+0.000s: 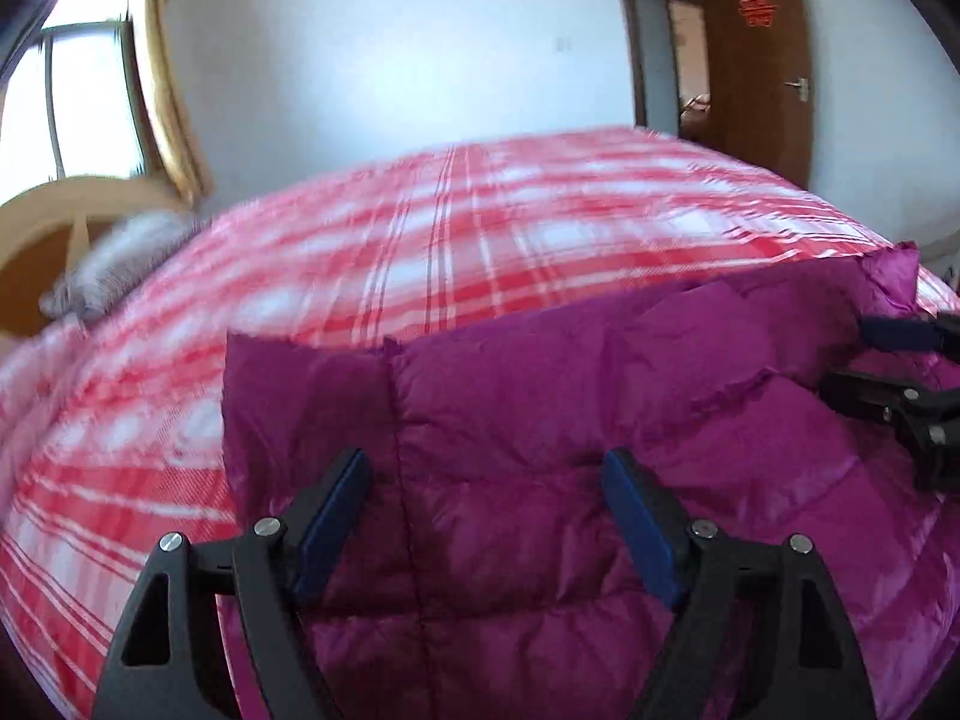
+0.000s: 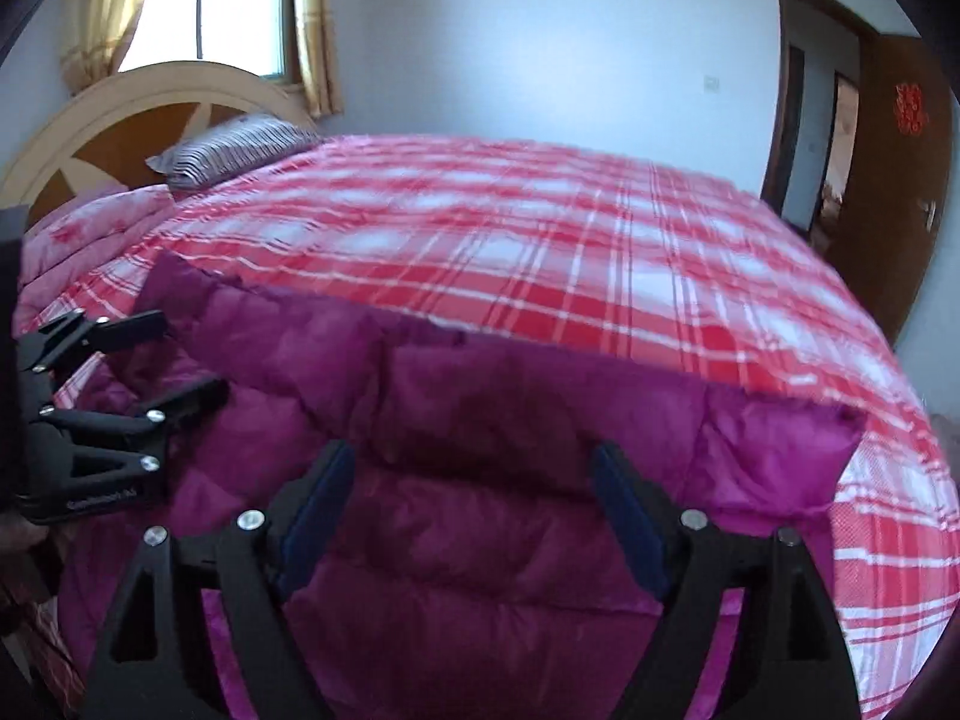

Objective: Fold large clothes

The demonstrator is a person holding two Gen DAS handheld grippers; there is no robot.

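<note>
We're over the bed now, looking along both tools at a puffy magenta quilted down jacket point(image 1: 540, 420) lying on the red-and-white plaid bedspread point(image 1: 420, 228). The jacket sits at the bed's near edge, its far folded edge running across the spread in front of us, one corner poking up at the right end in the right wrist view.

Our left gripper point(image 1: 486, 516) stands with its jaws spread wide, blue-padded fingers point(image 1: 336, 516) either side of a stitched seam, nothing clamped between them. Our right gripper point(image 2: 468, 510) is just as wide apart, hovering above the thick folded layer of the jacket, and its pads point(image 2: 624, 522) press on nothing (whether the tips brush the fabric, we cannot tell).

Each tool shows up in the other's view: the right one at the right rim, the left one at the left rim, both over the jacket.

Farther off, a striped grey-and-white pillow point(image 2: 234, 150) lies at the head end by the cream-and-brown wooden headboard point(image 2: 120, 120), and a brown wooden door point(image 1: 762, 60) stands open beyond the far corner.
</note>
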